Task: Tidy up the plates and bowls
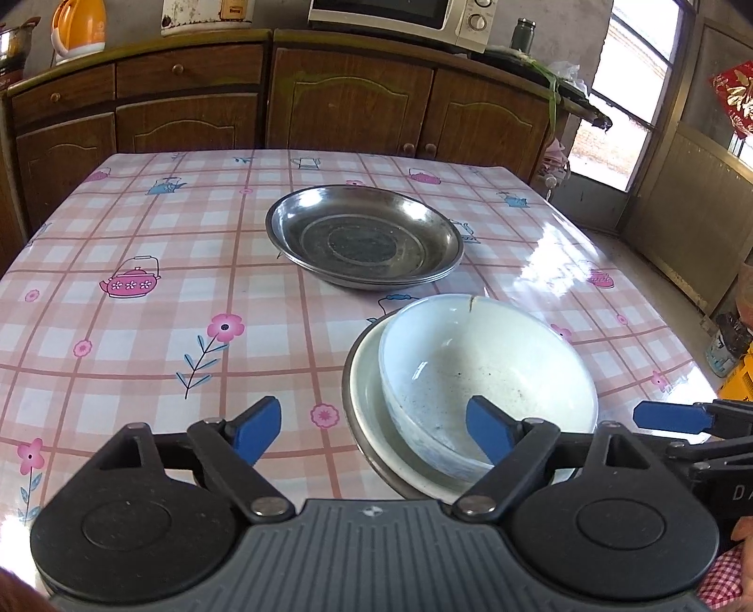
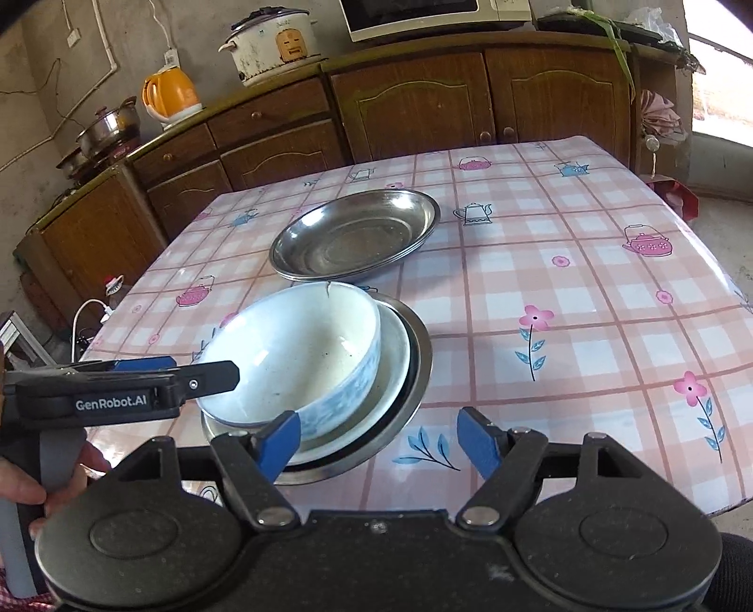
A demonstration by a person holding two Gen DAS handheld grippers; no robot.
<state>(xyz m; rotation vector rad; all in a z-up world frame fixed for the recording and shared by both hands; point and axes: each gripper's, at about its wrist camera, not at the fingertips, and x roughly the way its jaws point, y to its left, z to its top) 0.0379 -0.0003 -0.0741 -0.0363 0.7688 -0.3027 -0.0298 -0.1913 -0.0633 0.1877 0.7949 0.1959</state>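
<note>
Left wrist view: both grippers, left gripper (image 1: 374, 430) and right gripper (image 2: 379, 442), stand open and empty. We judge the chipped white bowl (image 1: 487, 372), resting in stacked plates (image 2: 404, 358) on the bench (image 1: 141, 282), fragile and slippery; grasp its intact rim.

table (image 1: 141, 282) w/ steel plates (image 1: 364, 235) (stacked), bowl stack (image 1: 470, 376)

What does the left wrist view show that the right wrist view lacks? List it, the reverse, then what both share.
Only the left wrist view: a green flask beside the microwave. Only the right wrist view: a steel pot, a white charger cable. Both: stacked metal plates, a white bowl on a plate, the orange kettle, both tongs open.
</note>
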